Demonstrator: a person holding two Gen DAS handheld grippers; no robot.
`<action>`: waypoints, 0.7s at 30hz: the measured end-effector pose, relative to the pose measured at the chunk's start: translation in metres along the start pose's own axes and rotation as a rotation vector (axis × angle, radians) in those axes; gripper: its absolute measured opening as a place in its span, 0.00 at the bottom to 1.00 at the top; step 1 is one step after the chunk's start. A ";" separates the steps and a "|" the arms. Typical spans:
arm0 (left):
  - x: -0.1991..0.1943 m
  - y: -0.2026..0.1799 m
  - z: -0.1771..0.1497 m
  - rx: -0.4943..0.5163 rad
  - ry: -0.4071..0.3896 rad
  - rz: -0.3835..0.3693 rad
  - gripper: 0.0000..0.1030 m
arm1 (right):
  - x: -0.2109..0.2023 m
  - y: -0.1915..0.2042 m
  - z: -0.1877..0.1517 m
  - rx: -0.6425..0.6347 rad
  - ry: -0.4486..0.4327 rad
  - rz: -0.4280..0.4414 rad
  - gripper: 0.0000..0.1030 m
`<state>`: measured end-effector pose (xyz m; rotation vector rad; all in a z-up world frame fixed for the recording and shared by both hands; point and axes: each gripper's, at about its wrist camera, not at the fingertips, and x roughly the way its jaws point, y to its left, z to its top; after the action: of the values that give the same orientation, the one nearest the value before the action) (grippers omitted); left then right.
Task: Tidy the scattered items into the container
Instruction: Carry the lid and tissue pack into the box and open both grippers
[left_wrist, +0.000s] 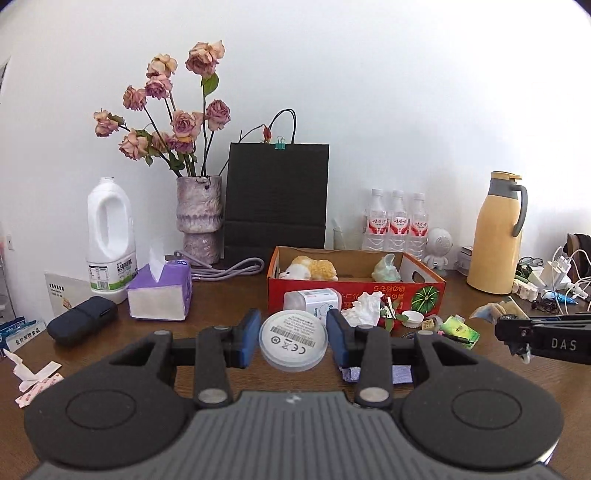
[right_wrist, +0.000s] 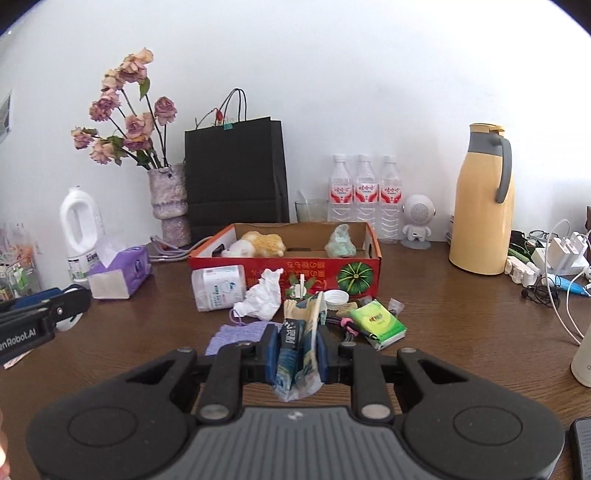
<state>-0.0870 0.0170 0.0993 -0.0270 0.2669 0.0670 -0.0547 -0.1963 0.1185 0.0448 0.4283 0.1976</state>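
My left gripper (left_wrist: 293, 334) is shut on a round white disc (left_wrist: 293, 345) with a printed label, held above the table. My right gripper (right_wrist: 297, 354) is shut on a crumpled blue and cream wrapper (right_wrist: 295, 343). Ahead stands the red cardboard box (left_wrist: 354, 293) (right_wrist: 325, 264), open at the top, with a plush toy (right_wrist: 258, 243) and a pale green object (right_wrist: 341, 242) inside. In front of the box lie a crumpled white tissue (right_wrist: 262, 295), a white packet (right_wrist: 218, 288), a bottle cap (right_wrist: 336, 297), a green tissue pack (right_wrist: 376, 323) and a purple cloth (right_wrist: 240, 334).
Behind the box stand a black paper bag (right_wrist: 232, 173), a vase of dried roses (right_wrist: 168, 203), three water bottles (right_wrist: 364, 195) and a yellow jug (right_wrist: 482, 206). A purple tissue box (left_wrist: 160, 291), a white milk jug (left_wrist: 110, 236) and a dark case (left_wrist: 83, 319) sit left; chargers and cables (right_wrist: 561, 258) right.
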 end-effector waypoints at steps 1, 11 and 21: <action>-0.009 -0.001 -0.004 0.008 -0.014 0.005 0.39 | -0.006 0.003 -0.003 0.005 -0.016 -0.002 0.20; -0.047 0.001 -0.035 0.007 -0.027 0.028 0.39 | -0.050 0.007 -0.056 0.054 -0.097 -0.048 0.20; 0.062 -0.016 0.046 -0.006 -0.050 -0.084 0.39 | 0.034 -0.016 0.043 0.068 -0.213 -0.008 0.20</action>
<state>-0.0138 0.0068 0.1274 -0.0424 0.2152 -0.0154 -0.0035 -0.2048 0.1425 0.1296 0.2227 0.1681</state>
